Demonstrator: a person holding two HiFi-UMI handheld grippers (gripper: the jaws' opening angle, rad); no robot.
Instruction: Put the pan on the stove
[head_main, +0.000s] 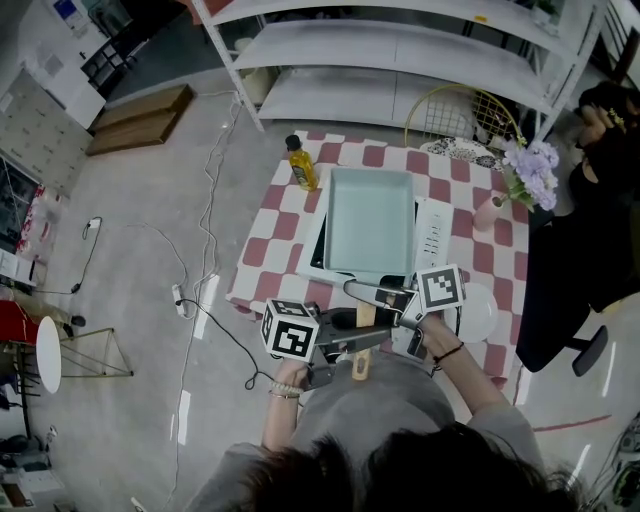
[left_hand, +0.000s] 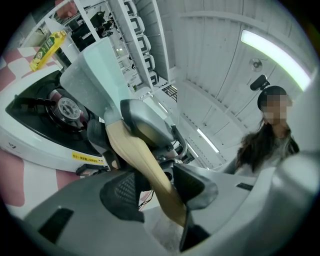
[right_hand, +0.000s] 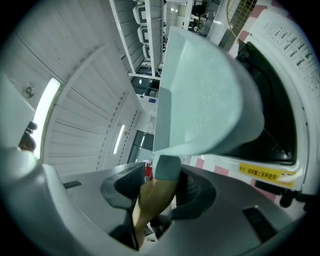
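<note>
Pale-green pan (head_main: 368, 220), its wooden handle (head_main: 361, 367) clamped by left gripper (head_main: 352, 343) and right gripper (head_main: 372, 294), hovers over stove (head_main: 432, 240); setting down seems left.

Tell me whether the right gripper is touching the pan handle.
Touching. In the right gripper view, the right gripper clamps the pan handle, pads pressing both sides.

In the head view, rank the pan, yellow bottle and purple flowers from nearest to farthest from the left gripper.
1. Pan: held by the left gripper, just ahead.
2. Yellow bottle: beyond the pan, left.
3. Purple flowers: far right.
</note>
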